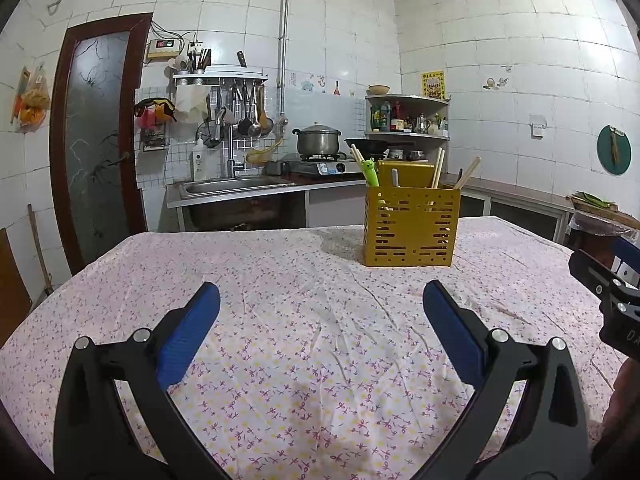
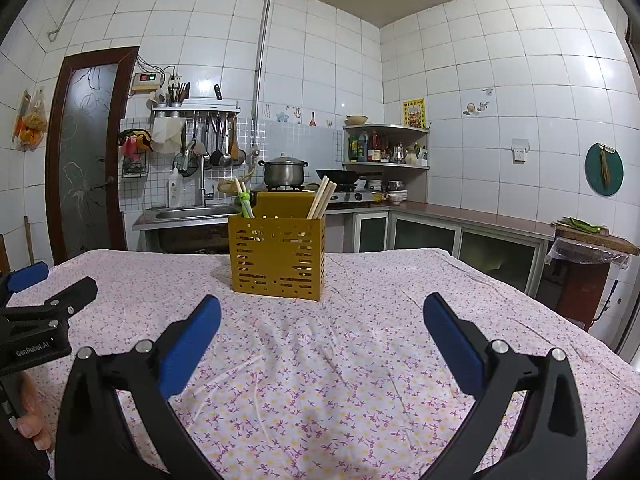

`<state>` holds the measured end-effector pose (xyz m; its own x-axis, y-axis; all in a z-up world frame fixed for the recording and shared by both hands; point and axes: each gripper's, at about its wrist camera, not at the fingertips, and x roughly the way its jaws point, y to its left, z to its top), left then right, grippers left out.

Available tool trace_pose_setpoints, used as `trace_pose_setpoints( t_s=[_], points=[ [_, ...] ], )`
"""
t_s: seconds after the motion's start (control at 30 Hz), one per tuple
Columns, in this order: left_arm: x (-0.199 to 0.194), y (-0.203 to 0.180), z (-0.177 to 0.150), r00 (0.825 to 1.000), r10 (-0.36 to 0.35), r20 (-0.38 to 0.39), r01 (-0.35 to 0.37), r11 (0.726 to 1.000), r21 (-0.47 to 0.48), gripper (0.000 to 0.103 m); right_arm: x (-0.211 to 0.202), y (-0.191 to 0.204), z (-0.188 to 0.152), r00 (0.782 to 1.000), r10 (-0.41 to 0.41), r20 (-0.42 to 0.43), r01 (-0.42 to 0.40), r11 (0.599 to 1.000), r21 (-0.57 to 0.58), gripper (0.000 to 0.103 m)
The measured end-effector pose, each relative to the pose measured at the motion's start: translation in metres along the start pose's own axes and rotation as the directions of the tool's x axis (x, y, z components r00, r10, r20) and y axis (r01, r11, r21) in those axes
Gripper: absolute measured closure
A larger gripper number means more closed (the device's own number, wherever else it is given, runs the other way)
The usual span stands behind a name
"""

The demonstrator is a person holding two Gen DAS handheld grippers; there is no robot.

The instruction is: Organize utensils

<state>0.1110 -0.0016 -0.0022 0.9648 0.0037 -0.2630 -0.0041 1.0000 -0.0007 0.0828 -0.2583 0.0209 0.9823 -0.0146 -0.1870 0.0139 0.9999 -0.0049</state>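
You held both grippers, left (image 1: 321, 304) & right (image 2: 322, 316), w/ fingers spread wide, gripping nothing, above the cloth (image 1: 280, 280). Holder (image 1: 410, 226) stood upright on the cloth ahead, w/ chopsticks (image 2: 321, 197) inside.

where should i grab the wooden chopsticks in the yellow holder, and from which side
Grip the wooden chopsticks on the bare upper ends sticking out above the yellow utensil holder; the rest is behind its slotted wall. Come from above with the open right claw, probably tilted to match their rightward lean, then lift along that lean.
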Motion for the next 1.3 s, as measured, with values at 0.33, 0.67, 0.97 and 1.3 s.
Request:
trace_pose_setpoints(
  t_s=[0.33,0.67,0.97,1.3],
  points=[
    [0.0005,-0.0003,0.0011,1.0,-0.006,-0.001,0.006,1.0,0.003,0.005,0.0,0.0001,-0.0004,1.0,-0.001,0.002,0.001,1.0,0.0,0.004],
    [-0.0001,-0.001,0.0018,1.0,-0.006,0.002,0.006,1.0,0.005,0.005,-0.0004,-0.0003,-0.0007,1.0,-0.002,0.002,0.002,1.0,-0.001,0.004],
    [-0.0018,-0.0019,0.0024,1.0,-0.01,0.009,0.009,1.0,0.007,0.005,-0.0004,-0.0012,-0.001,1.0,-0.003,0.005,0.003,1.0,-0.002,0.004],
    [-0.0024,-0.0042,0.0028,1.0,-0.01,0.014,0.01,1.0,0.008,0.005,0.0004,-0.0025,-0.0005,1.0,-0.001,0.013,0.001,1.0,-0.007,0.004]
  ],
)
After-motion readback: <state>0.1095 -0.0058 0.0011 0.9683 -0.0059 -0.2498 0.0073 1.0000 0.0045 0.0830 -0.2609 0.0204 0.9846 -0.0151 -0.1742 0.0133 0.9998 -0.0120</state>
